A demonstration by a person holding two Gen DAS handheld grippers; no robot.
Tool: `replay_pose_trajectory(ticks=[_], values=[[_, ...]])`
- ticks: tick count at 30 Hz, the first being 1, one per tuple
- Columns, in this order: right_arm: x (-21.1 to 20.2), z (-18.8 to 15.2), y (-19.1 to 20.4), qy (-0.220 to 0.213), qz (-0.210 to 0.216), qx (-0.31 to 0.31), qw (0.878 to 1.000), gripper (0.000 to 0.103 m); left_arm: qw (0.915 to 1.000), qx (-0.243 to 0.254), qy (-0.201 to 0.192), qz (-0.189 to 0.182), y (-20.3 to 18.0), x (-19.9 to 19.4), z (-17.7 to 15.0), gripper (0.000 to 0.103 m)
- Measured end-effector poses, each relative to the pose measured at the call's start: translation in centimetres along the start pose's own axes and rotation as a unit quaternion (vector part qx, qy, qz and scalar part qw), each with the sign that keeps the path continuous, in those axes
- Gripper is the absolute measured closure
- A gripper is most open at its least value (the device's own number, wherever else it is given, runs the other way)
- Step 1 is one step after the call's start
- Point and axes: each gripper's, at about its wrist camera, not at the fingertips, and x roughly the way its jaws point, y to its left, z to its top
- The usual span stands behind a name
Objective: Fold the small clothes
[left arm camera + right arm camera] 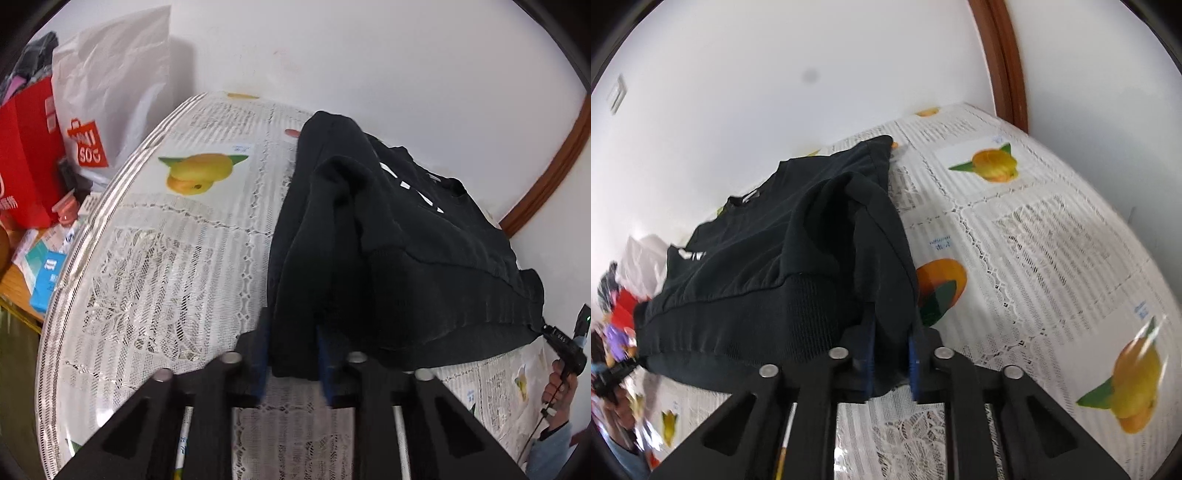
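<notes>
A black sweater with white lettering (413,236) lies on a table covered by a lace-pattern cloth with fruit prints (166,258). My left gripper (293,354) is shut on the cuff of the sweater's left sleeve, which hangs between the blue pads and is lifted over the body. My right gripper (890,354) is shut on the sweater's (768,266) right sleeve cuff in the same way, held over the cloth (1052,240). The other gripper's body and the hand on it show at the far right of the left wrist view (565,347).
Left of the table stand a red paper bag (26,147), a white shopping bag (107,92) and small boxes (48,273). A white wall is behind the table. A brown door frame (1004,62) runs up at the table's right end.
</notes>
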Motion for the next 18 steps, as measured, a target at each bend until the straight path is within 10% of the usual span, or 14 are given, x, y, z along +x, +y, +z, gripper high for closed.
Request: replay_pose_trajectory(ticks=[18], values=[[-5.6, -5.4, 1.2, 0.012, -0.042, -0.055, 0.998, 0.093, 0.9999, 0.013, 0.01, -0.002, -0.5, -6.7, -6.6, 0.089]])
